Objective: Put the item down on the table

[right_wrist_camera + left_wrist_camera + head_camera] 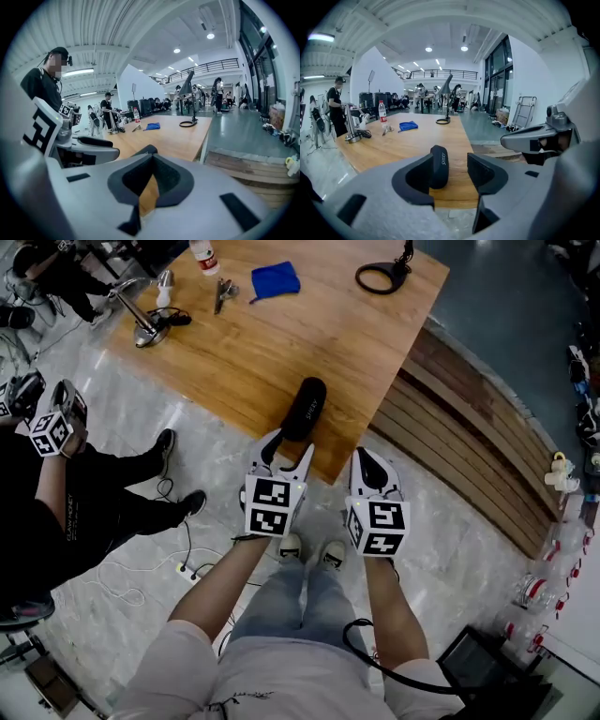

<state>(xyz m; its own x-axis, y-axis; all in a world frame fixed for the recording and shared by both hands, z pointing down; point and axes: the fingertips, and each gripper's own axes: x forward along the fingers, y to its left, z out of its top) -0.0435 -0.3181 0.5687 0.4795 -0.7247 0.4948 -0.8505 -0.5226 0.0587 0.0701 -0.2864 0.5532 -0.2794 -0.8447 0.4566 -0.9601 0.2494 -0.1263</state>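
A black oblong case (pixel 306 407) lies flat on the wooden table (pixel 281 343), close to its near edge. My left gripper (pixel 289 452) hovers just short of that edge, open, with the case (pixel 439 165) beyond its jaws and touching neither pad. In the left gripper view the left gripper (pixel 453 163) shows a clear gap, and the case sits partly behind the left jaw. My right gripper (pixel 367 461) hangs beside it to the right, off the table, shut and empty. Its jaws meet at the tips in the right gripper view (pixel 151 158), with the case's top (pixel 146 149) peeking over them.
At the table's far end lie a blue cloth (pixel 276 280), a water bottle (pixel 204 256), a black ring-shaped lamp base (pixel 382 277) and a metal stand (pixel 145 329). Another person (pixel 52 474) with grippers stands at left. Slatted wooden steps (pixel 459 456) run along the table's right.
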